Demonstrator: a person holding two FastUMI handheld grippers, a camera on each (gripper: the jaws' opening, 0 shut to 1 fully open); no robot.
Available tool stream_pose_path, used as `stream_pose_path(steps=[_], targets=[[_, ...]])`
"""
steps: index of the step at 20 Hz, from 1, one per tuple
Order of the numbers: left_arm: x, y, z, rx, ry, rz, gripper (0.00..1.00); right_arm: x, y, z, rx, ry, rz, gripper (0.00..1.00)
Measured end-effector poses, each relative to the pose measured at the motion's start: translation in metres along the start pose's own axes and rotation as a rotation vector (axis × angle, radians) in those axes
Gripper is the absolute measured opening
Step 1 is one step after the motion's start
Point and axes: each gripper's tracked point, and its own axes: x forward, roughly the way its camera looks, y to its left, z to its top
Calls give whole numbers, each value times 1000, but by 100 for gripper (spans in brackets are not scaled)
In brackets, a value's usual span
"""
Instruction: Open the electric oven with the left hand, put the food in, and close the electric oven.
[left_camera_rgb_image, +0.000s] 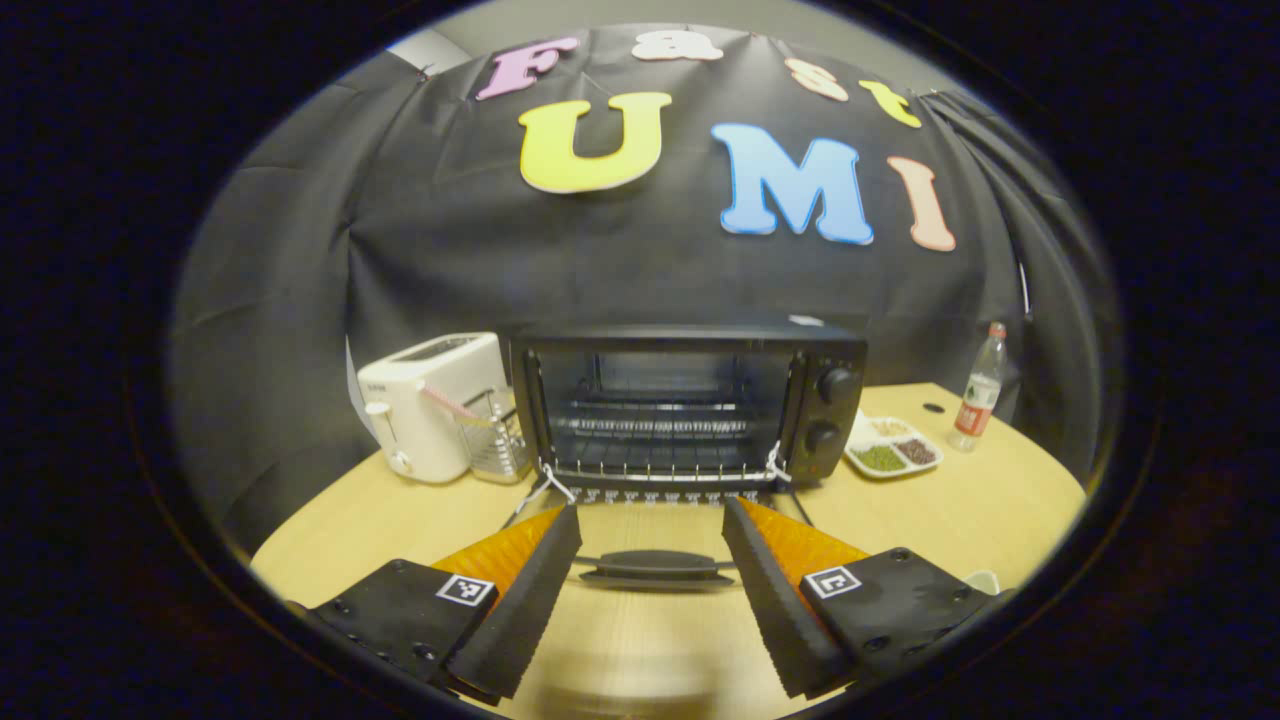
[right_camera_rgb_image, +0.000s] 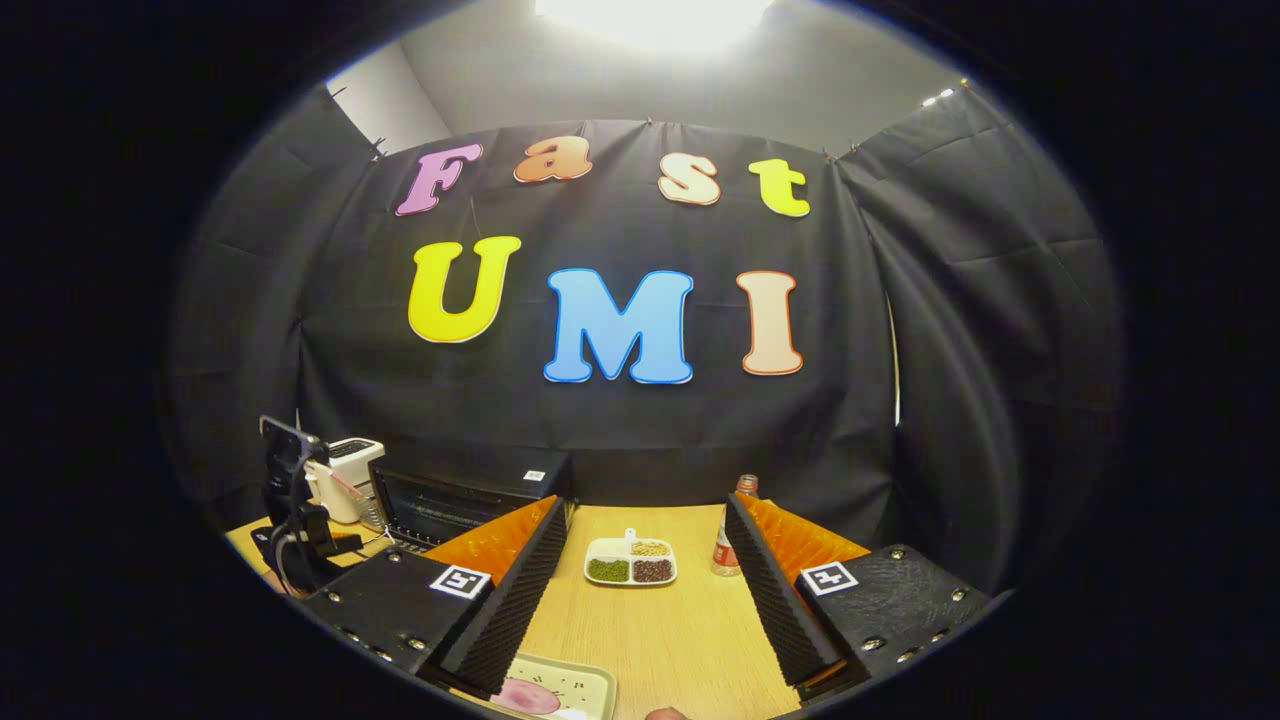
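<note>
Left to right on your wooden table: one white toaster, one black electric oven with door dropped open, one white three-section dish, one clear bottle. Left gripper spread, empty, straddling the door handle. Right gripper spread, empty. One pale tray cut off, holding possibly pink food.

A light wooden table is spreading out in front of me. The black oven is sitting on it toward the back, its door lying open and flat over the tabletop. A white toaster is standing just beside the oven. On the oven's other side a divided dish of beans is resting, and a plastic bottle is standing near it. A pale tray is lying at the near edge, close under my fingers.
</note>
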Motion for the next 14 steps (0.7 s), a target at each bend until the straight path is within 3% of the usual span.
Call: stream_pose_path(steps=[4,6,14], targets=[[-41,2,69,-4,-143,-6,97,2,2,-18,19,54,42,97],[-63,2,95,3,-199,-8,100,1,3,-31,24,90,68,97],[-134,4,151,72,-334,-12,96,-7,17,-106,29,342,163,97]])
